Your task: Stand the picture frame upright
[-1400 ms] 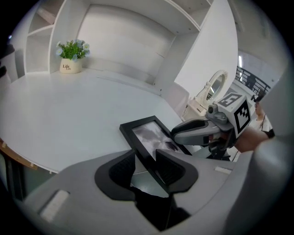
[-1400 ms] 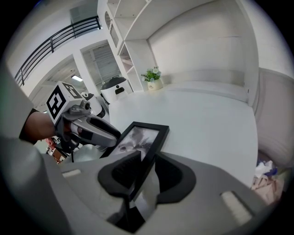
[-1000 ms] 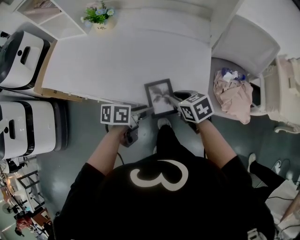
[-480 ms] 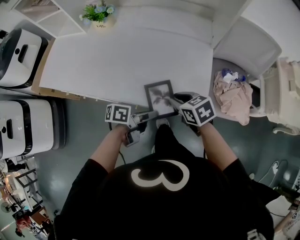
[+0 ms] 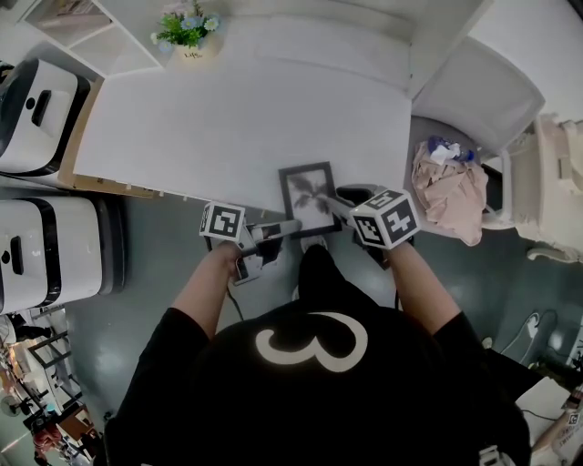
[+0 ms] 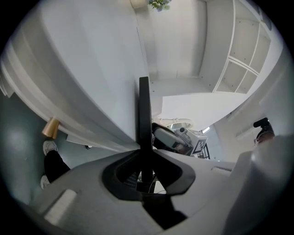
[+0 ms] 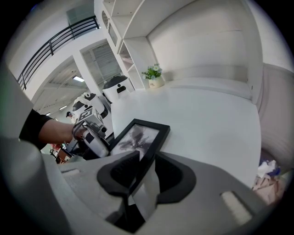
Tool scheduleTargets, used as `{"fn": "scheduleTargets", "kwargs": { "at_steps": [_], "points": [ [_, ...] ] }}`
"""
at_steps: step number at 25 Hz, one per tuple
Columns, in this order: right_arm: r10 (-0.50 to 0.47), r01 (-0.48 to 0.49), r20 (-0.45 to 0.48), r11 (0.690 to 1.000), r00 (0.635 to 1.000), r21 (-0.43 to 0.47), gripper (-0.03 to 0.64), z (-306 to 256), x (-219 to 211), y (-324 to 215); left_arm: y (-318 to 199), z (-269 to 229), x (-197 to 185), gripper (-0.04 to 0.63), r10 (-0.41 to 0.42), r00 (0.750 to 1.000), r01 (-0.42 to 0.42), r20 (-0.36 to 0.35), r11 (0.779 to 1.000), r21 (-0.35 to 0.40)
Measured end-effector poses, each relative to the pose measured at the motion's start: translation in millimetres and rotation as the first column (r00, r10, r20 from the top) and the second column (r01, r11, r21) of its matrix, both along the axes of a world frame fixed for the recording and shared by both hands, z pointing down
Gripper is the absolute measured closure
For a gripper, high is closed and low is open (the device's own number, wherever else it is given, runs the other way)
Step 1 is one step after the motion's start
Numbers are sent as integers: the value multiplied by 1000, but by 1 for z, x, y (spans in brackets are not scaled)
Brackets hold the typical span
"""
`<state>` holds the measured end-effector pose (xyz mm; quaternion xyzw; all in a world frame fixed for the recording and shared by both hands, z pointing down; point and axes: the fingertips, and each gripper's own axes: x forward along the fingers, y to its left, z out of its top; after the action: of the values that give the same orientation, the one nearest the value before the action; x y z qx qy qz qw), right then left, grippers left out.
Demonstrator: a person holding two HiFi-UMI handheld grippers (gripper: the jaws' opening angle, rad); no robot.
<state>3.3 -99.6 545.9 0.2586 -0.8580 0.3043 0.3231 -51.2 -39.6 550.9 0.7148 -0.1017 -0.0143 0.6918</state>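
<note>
Left fingers (image 6: 87, 181) closing on picture frame (image 5: 308, 196); right fingers (image 7: 204, 176) widening, gripping it; plant (image 5: 185, 27) distant.

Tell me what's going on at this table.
A person is working a black-framed picture at the near edge of the white table with two handheld grippers. The left gripper has just been closing on its near left corner. The right gripper holds its right side, and its jaws have just been opening slightly with the frame between them. The picture still faces up, not yet upright.
</note>
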Motion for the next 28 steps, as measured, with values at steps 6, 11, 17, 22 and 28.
{"fn": "scheduleTargets", "kwargs": {
  "at_steps": [6,11,17,22,28],
  "points": [
    [65,-65,88,998,994,0,506,-14,13,0,8,-14,-8,517,9,999,-7,-34,999,54],
    [135,-137,113,991,984,7,506,-26,38,4,5,-30,-26,517,30,997,-49,77,965,258],
    [106,-108,55,994,993,28,508,-23,50,10,-40,-84,-40,518,-39,985,-61,171,838,542],
    [89,-92,33,992,995,88,590,-29,53,-11,-85,-115,-39,518,-98,963,-102,252,731,674],
    [93,-97,47,990,995,103,614,-36,61,-46,-145,-130,-31,518,-202,915,-163,351,608,777]
  ]
}}
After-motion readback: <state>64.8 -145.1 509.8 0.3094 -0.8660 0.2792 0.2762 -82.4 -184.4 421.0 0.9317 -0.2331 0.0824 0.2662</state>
